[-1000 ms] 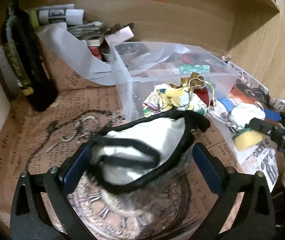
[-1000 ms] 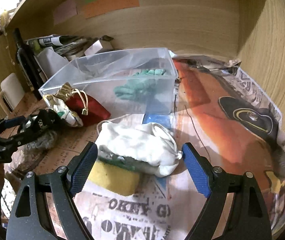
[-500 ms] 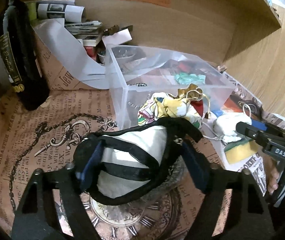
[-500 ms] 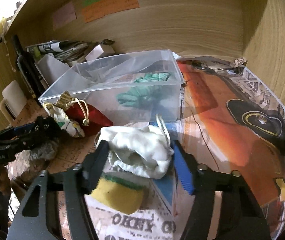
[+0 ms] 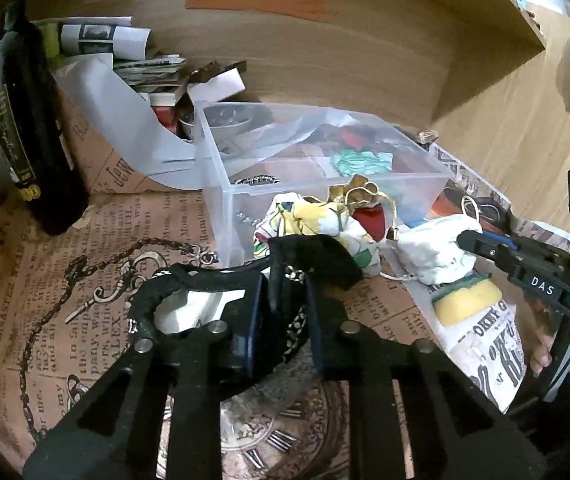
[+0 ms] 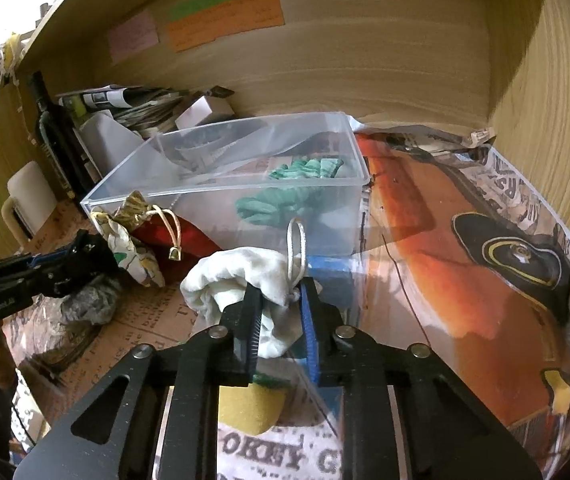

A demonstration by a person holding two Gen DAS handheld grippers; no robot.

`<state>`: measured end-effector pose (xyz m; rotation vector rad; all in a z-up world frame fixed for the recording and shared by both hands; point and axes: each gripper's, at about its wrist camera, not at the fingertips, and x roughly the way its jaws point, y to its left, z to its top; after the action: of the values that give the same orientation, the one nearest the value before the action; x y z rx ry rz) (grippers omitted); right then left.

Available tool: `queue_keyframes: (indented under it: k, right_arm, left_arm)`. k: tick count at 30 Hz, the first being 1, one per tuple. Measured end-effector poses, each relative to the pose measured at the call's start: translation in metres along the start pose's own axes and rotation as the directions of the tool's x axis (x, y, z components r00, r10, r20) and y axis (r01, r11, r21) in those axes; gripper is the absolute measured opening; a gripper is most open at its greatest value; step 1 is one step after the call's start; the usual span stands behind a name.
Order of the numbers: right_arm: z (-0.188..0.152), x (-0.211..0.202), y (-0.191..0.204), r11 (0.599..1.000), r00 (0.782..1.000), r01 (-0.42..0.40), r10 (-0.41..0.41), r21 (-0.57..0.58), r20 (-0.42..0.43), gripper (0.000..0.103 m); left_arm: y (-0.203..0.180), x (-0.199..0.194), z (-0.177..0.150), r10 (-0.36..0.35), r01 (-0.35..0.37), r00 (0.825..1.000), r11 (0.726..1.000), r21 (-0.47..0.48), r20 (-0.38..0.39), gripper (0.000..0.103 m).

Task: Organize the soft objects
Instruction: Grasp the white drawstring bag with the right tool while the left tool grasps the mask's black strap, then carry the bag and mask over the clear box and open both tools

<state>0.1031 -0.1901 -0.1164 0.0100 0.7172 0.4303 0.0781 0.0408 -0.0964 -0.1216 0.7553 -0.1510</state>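
1. The clear plastic bin is the largest thing before you. It stands open-topped near the back wall. Inside lie a crumpled teal cloth and what looks like a beaded strand, hard to make out; much of the floor is bare.
2. A dark bottle stands upright at far left, well apart from the bin.
3. Your left gripper has its jaws drawn close together, pinching the black rim of a black-trimmed white pouch that rests on the printed paper in front of the bin. It looks light and floppy, so it will likely sag; the thick trim is the firmest hold.
4. Your right gripper is likewise nearly closed, clamped on a white drawstring pouch just in front of the bin. It looks soft and light; a hold on the gathered neck near the cord loop seems safest.
5. A yellow sponge lies under that pouch.
6. A patterned pouch and a red pouch with gold cord sit against the bin's front wall.
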Motion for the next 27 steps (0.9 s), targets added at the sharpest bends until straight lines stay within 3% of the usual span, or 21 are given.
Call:
queue_keyframes:
  k: [14, 27]
  right_arm:
    - [0.017, -0.032, 0.010, 0.999, 0.993, -0.003, 0.007, -0.035, 0.117, 0.015]
    - [0.050, -0.054, 0.022, 0.997, 0.970, 0.001, 0.017, -0.073, 0.243, 0.015]
  left_arm:
    - [0.010, -0.051, 0.013, 0.039, -0.037, 0.992, 0.999, -0.018, 0.123, 0.015]
    - [0.007, -0.086, 0.065, 0.068, -0.074, 0.960, 0.997, 0.011, 0.271, 0.014]
